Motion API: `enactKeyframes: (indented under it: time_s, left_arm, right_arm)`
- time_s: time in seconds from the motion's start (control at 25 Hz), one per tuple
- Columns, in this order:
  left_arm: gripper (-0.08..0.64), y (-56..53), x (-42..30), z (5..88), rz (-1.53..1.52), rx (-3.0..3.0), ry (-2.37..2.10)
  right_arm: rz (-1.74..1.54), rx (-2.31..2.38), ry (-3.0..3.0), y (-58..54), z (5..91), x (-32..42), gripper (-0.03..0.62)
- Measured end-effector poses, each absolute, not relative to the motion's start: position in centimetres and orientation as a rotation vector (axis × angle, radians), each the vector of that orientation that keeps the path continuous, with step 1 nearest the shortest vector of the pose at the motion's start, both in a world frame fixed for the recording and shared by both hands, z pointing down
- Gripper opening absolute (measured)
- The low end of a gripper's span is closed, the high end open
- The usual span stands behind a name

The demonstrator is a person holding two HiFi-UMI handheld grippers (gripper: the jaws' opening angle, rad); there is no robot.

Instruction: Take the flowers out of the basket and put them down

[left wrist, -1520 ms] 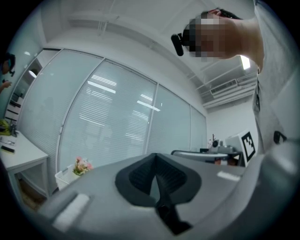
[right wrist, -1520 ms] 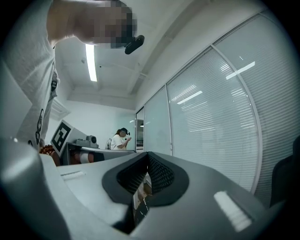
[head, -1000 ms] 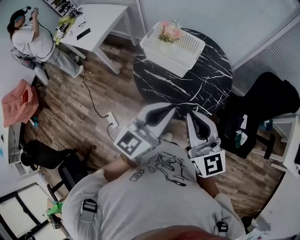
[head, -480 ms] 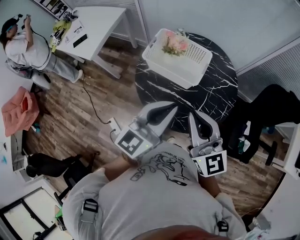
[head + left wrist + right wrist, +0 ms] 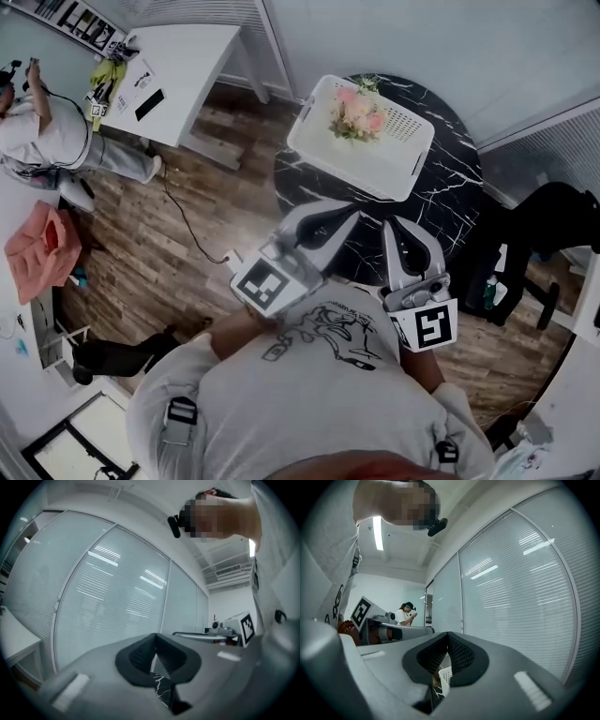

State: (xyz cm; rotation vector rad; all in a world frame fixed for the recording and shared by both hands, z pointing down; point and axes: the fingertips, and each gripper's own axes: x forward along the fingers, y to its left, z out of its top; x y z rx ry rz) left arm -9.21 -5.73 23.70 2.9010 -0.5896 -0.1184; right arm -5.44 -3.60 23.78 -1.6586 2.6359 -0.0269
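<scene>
Two grippers, both empty.

Head view: left gripper [image 5: 339, 221] and right gripper [image 5: 401, 227] held level at chest, side by side, aimed at round black marble-patterned desk [image 5: 441, 202]. Both well short of white perforated plastic basket [image 5: 323, 155]. Pink flower bunch [image 5: 356, 114] sits inside basket, toward far side.

Left gripper view: jaws pressed together, nothing between.

Right gripper view: jaws likewise together, basket corner glimpsed below tips.

Likely approach posture; jaws must part before any grasp.

Cool, even light falls from a ceiling strip light [image 5: 378, 533]; fisheye edges bend and darken, near parts blurred.
</scene>
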Motion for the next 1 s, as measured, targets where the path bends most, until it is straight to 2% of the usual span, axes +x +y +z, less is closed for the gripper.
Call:
enactKeyframes:
  time_s: [0.44, 0.92, 1.0]
  left_arm:
    - [0.002, -13.2, -9.4, 25.6, -0.073, 2.886, -0.452]
    - [0.003, -15.5, -7.5, 28.7, 0.013, 2.913, -0.397]
    - [0.043, -16.2, -6.9, 29.7, 0.059, 2.933, -0.387]
  right_arm:
    - [-0.061, -1.789, 2.562, -11.4, 25.3, -5.5, 0.005]
    - [-0.063, -1.829, 2.559, -14.0, 28.8, -3.7, 0.005]
    - [-0.046, -1.836, 2.572, -14.6, 29.9, -3.2, 0.006]
